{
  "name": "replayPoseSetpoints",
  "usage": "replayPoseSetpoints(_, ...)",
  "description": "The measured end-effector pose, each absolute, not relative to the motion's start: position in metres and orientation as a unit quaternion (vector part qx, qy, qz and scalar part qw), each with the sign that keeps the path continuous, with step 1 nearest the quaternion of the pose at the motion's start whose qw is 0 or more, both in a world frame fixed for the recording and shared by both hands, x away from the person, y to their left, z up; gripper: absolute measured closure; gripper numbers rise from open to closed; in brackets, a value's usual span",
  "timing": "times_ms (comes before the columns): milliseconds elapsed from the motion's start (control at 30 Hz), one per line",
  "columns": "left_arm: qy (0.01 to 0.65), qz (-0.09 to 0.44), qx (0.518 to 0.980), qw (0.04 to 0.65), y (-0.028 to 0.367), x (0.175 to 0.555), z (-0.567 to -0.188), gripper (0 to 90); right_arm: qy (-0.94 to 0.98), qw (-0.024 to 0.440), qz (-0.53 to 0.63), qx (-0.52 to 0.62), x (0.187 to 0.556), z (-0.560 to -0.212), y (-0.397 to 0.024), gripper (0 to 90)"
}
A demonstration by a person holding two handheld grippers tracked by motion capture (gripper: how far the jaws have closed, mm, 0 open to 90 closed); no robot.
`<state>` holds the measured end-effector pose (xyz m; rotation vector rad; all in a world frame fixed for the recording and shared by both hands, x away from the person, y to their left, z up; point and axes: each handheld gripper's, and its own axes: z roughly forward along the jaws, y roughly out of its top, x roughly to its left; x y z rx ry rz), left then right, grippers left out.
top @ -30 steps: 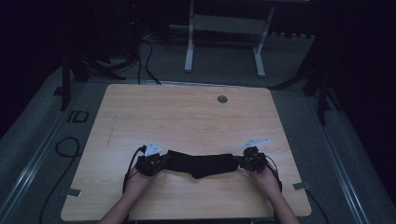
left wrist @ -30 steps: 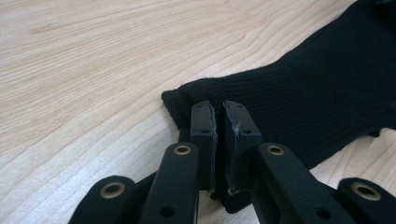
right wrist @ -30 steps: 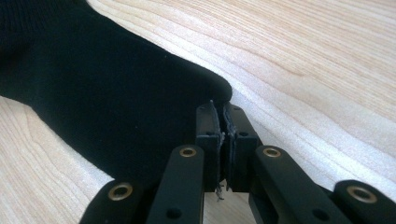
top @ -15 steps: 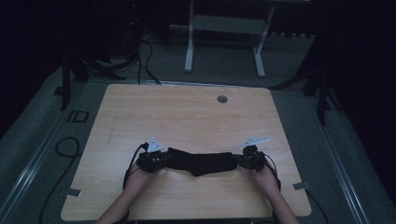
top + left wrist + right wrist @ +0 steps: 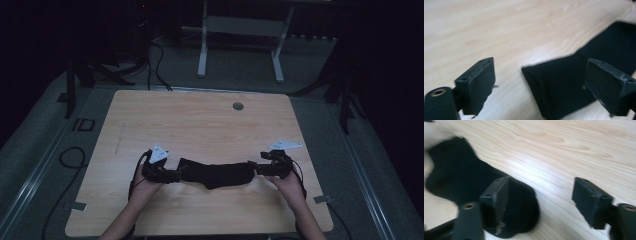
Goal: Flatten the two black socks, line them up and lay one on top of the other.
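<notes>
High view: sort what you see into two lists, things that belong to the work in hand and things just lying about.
In the work:
black cloth
left gripper
right gripper

Just lying about:
round grommet in the table
white stand beyond the table
floor cables

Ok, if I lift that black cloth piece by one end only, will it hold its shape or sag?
Likely sag: the black cloth piece lies flat and creased on the table, hugging the surface like soft fabric. It looks thin, so probably light. With the left gripper and right gripper both open now, it should stay put, not roll.
</notes>
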<state>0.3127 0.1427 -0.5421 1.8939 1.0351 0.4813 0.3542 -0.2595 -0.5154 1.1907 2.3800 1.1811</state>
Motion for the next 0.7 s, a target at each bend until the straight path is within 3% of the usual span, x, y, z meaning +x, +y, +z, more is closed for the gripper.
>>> replayPoseSetpoints(33,0.421,0.196,0.759,0.456,0.145,0.313,-0.541,10.0,0.819,0.113,0.402,0.394,0.354,-0.515,-0.259,16.9)
replayPoseSetpoints(200,0.43,0.196,0.745,0.471,0.151,0.313,-0.54,10.0,0.823,0.113,0.407,0.378,0.354,-0.515,-0.255,14.1)
replayPoseSetpoints(700,0.426,0.222,0.74,0.471,0.169,0.297,-0.544,10.0,0.813,0.135,0.419,0.38,0.354,-0.518,-0.266,13.6)
